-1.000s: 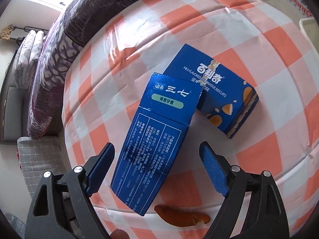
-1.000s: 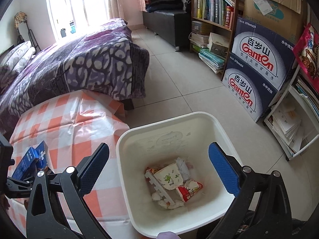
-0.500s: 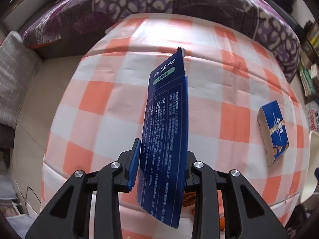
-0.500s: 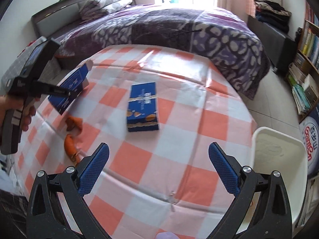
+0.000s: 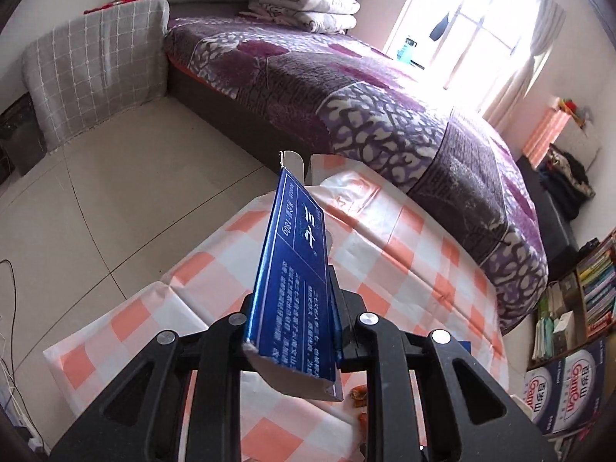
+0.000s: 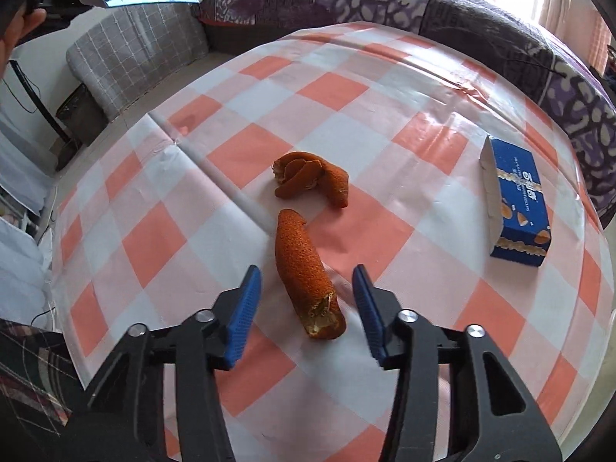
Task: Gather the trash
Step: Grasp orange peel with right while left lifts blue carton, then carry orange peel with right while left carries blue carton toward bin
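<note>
Toothpaste box (image 5: 296, 300) in left gripper (image 5: 294, 331); orange peel (image 6: 306, 273) between right gripper (image 6: 306, 304) jaws.

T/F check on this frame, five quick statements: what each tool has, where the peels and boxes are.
1. The left tool is clamped on the tall blue carton. True.
2. The right tool is gripping the long orange peel. False: the peel lies on the tablecloth between the jaws, which have just been closing but do not press on it yet.
3. A second, curled peel lies just beyond the long one. True.
4. The biscuit box is lifted off the table. False: it lies on the cloth, to the right in the right wrist view.
5. A trash bin shows in the right wrist view. False: none is visible there.
</note>
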Motion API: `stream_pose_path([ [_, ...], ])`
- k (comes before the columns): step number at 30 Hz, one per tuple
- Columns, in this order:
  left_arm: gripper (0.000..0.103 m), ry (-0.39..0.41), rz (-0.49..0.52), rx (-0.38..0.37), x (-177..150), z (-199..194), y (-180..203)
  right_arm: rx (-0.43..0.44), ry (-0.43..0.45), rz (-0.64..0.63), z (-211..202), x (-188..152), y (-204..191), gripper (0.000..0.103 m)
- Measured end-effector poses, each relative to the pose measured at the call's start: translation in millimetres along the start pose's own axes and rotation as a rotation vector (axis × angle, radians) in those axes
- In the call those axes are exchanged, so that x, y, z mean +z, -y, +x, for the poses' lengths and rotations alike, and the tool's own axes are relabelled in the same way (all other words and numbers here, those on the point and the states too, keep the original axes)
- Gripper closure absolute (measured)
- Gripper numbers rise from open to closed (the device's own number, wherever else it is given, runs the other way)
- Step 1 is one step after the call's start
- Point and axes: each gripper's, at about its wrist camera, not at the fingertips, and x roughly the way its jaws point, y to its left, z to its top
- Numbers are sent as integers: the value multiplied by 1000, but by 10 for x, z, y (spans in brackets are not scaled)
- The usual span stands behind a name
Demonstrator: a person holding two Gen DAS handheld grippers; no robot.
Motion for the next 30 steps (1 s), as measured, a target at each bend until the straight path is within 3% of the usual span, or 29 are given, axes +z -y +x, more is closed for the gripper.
stream_pose_path([
  [7,82,43,-60,-27,-229,-249,40,-30,49,48,19,32,47,86],
  [12,82,65,40,28,-407,-184,293,-82,149,105,-265,146,246,86],
  [20,81,116,185,36,-649,-118,842,-194,332,196,-896,404,734,86],
  [30,81,162,313,26,-999,-97,1449,-316,456,332,-1303,268,1241,86],
])
